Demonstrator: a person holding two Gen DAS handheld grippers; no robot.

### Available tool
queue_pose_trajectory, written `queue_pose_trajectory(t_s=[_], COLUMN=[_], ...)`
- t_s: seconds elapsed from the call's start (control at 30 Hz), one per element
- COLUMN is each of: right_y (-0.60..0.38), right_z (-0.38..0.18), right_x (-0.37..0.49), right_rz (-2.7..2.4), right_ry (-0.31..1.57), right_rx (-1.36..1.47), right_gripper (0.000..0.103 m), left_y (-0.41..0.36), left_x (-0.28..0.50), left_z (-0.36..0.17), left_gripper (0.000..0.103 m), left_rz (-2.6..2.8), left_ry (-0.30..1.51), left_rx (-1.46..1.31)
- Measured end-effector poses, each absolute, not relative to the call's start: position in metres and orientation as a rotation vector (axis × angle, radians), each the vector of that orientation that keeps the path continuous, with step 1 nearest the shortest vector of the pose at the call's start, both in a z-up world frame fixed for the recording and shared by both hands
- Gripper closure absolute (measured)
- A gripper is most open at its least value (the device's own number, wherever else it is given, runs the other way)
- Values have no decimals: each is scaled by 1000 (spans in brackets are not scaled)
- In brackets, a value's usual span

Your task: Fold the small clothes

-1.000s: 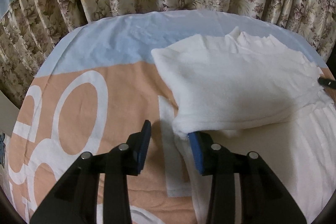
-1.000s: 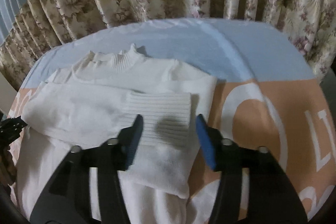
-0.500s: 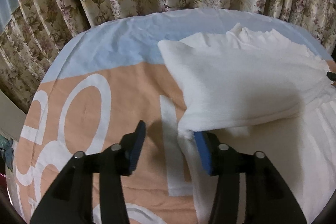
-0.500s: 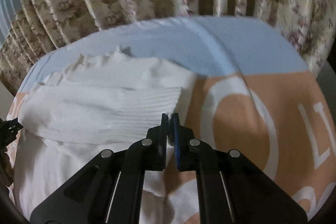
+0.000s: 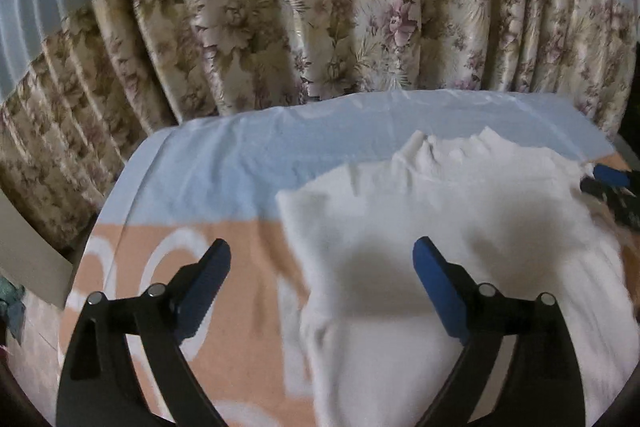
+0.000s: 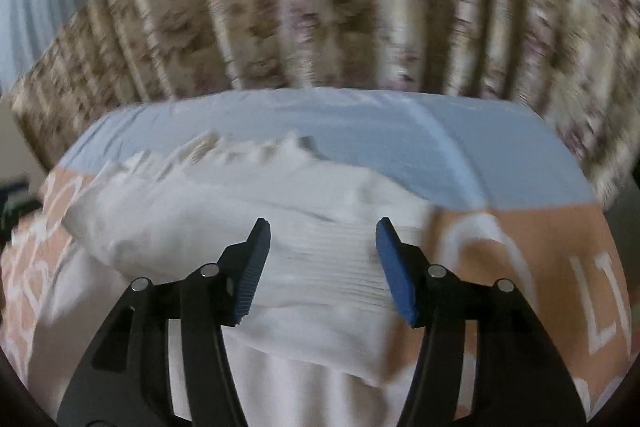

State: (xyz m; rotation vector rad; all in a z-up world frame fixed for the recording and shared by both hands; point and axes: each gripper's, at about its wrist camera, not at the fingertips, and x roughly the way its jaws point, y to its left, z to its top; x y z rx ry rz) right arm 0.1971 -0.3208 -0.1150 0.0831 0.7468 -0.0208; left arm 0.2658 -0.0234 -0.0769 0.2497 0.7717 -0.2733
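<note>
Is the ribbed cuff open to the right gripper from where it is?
Probably yes. The right gripper, jaws opening and empty, hangs over the ribbed cuff atop the white sweater, nothing between.

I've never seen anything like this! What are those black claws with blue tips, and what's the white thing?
Those claws are two grabbers, and a person holds one in each hand. Each carries a camera looking out along its fingers, so each picture is one grabber's own view. The left gripper and the right gripper are both opening and hold nothing. Below them lies a white sweater with its sleeves folded across, on an orange and blue sheet. Flowery curtains hang behind.
</note>
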Motion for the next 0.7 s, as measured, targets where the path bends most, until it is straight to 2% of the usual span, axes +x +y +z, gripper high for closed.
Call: queue_pose_trajectory(t_s=[0.13,0.23,0.43,0.63,0.7], right_y=[-288,-274,-258,-294,-309], right_z=[-131,-144,-168,-166,-165], right_x=[220,229,233,226,222], right_rz=[33,57,79,-6,-25], right_ry=[794,831,879,871,868], right_rx=[45,26,-21,43,73], right_gripper=[47,47,47,48,55], left_y=[-43,-45,-33,-30,-31], left_x=[306,314,311,307,308], left_z=[-121,-143,-150,-150,-151], left_gripper=[11,12,10,10,10], left_rz=[-292,-264,-296,-307,-305], left_ry=[896,926,936,946,943], left_rx=[219,222,189,166,169])
